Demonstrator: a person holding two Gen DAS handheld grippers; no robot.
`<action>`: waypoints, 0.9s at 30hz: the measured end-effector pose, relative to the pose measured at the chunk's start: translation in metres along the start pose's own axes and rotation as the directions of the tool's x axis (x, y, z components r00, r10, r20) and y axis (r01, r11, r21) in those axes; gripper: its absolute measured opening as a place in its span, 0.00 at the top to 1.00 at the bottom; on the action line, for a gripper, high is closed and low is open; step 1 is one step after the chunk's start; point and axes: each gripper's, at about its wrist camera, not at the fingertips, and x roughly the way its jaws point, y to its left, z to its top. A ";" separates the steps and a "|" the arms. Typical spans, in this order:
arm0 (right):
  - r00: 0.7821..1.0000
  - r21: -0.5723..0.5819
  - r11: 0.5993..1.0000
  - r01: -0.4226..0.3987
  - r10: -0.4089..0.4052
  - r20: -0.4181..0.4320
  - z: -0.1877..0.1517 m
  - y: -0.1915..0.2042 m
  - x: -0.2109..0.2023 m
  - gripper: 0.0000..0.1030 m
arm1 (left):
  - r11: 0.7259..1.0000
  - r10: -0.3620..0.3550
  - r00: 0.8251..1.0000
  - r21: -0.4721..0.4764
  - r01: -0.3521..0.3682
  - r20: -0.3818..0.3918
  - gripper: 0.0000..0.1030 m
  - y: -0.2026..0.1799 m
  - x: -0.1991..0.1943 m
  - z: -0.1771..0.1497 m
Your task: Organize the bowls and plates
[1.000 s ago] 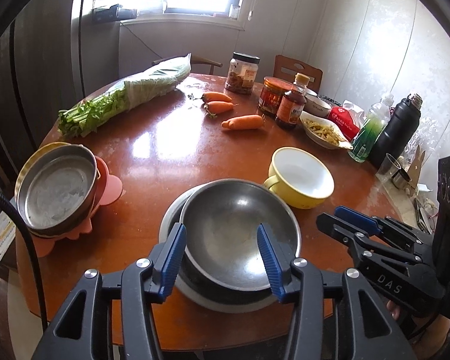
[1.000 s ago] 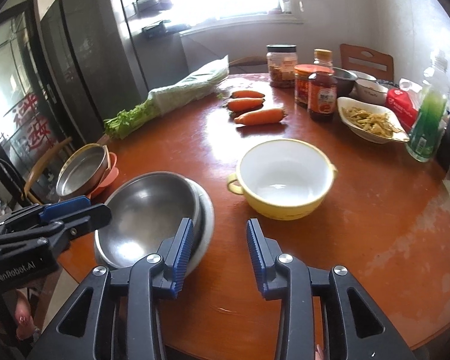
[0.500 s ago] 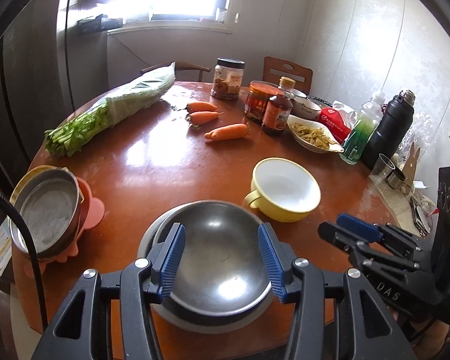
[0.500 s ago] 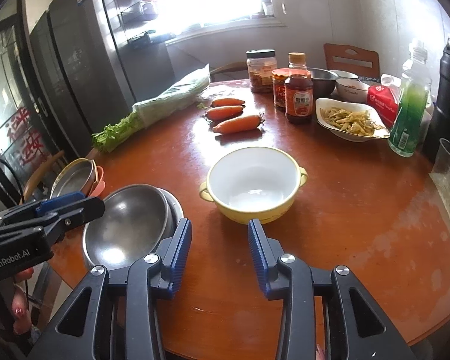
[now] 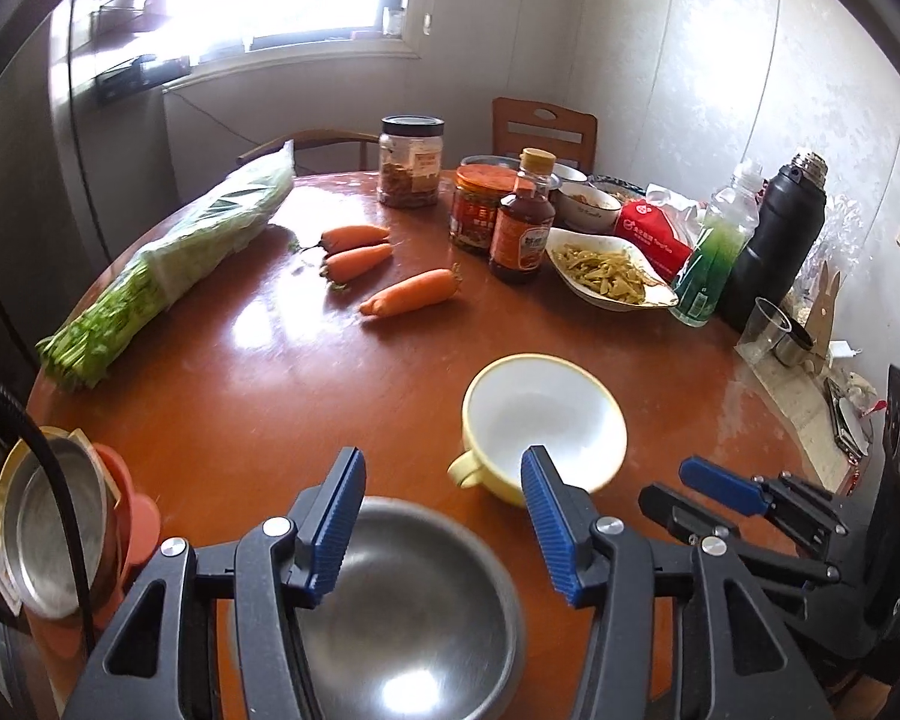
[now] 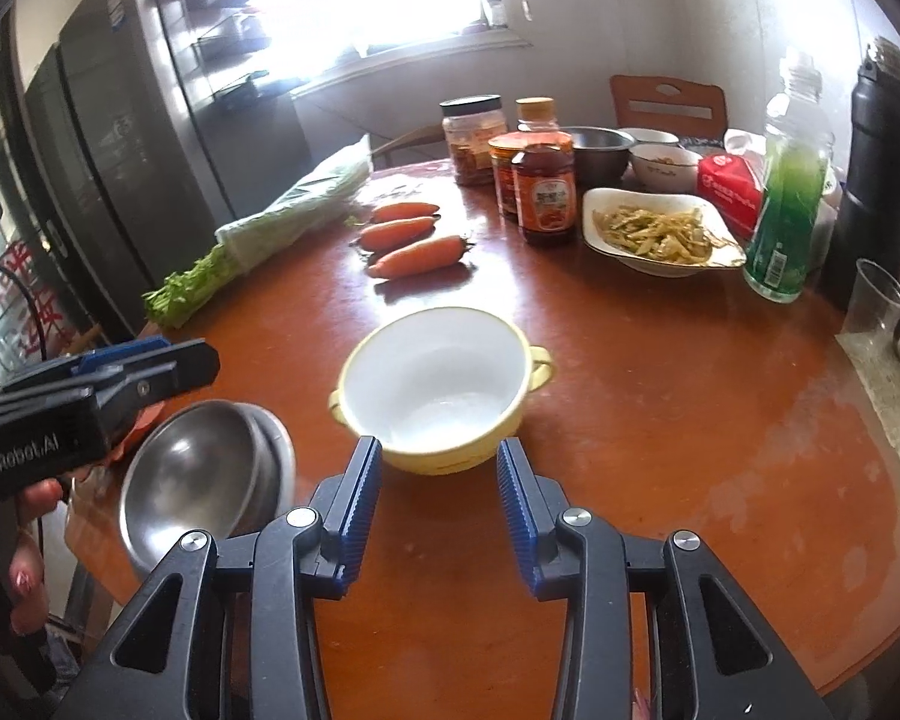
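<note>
A round yellow bowl (image 6: 435, 387), glossy white inside with small loop handles, sits mid-table on the polished red-brown table (image 6: 660, 420). Just left of it a smooth steel bowl (image 5: 414, 606) rests on a steel plate (image 6: 282, 456) at the near edge. The right gripper (image 6: 438, 489) hangs partly open and empty before the yellow bowl; the left gripper (image 5: 441, 522) (ribbed blue pads) is opening, nothing between its jaws, above the steel bowl. Three carrots (image 5: 408, 294) lie beyond.
</note>
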 end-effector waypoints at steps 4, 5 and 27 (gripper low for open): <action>1.000 0.033 0.999 0.013 -0.012 -0.027 0.003 -0.012 0.013 0.59 | 1.000 0.010 0.999 0.014 -0.010 -0.034 0.48 -0.003 0.018 0.012; 0.999 0.040 0.999 0.015 -0.013 -0.034 0.003 -0.014 0.016 0.59 | 1.000 0.017 0.999 0.018 -0.016 -0.041 0.48 -0.004 0.022 0.015; 0.995 0.150 0.989 0.010 0.005 -0.099 0.010 -0.022 0.061 0.55 | 0.991 0.025 0.976 0.134 0.004 -0.216 0.48 -0.021 0.112 0.050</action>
